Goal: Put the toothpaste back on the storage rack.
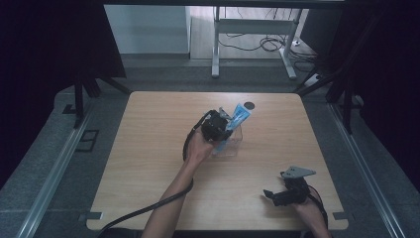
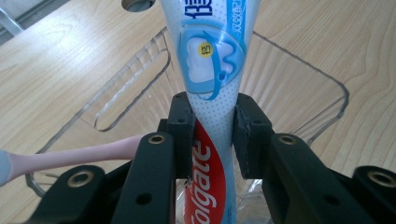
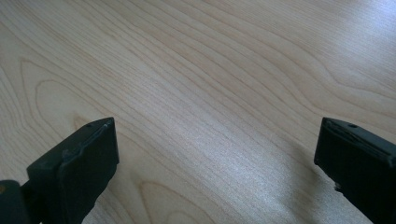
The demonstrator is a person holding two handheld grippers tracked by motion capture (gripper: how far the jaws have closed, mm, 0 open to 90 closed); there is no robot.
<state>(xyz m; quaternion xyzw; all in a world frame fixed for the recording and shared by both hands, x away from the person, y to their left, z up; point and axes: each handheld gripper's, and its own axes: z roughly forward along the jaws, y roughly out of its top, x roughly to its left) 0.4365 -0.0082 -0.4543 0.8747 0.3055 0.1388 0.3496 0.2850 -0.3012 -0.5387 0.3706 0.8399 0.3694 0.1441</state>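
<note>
While the left gripper (image 2: 212, 135) clamps the toothpaste tube (image 2: 212, 70) across its middle, the tube stands over the clear plastic bin (image 2: 327, 84) near the far centre of the wooden table (image 1: 148, 163), its upper end tilted away toward the small round hole (image 1: 249, 105) in the tabletop. Both pads press the tube's sides, just where the red band gives way to the blue and white print. A pink toothbrush (image 2: 70, 156) lies across the bin's near left side, passing beside the left jaw — whether it touches the jaw I cannot tell.

Judging by its look, the tube is light and soft-walled: it will dent under pressure and can bend above and below the grip, so a firm squeeze risks creasing it or pushing paste toward the cap. Its printed skin is smooth and probably somewhat slippery, and the body tapers, which could let it slide along the pads if held loosely. The present hold across the flat faces at mid-length seems sensible; the stiffer shoulder near the cap would be the firmer place to take it. The bin itself is rigid and thin-walled, likely light enough to shift if knocked.

The right gripper (image 1: 277, 195) rests near the table's near right corner, well apart from the bin, its jaws wide apart with nothing between them — bare wood lies beyond them
</note>
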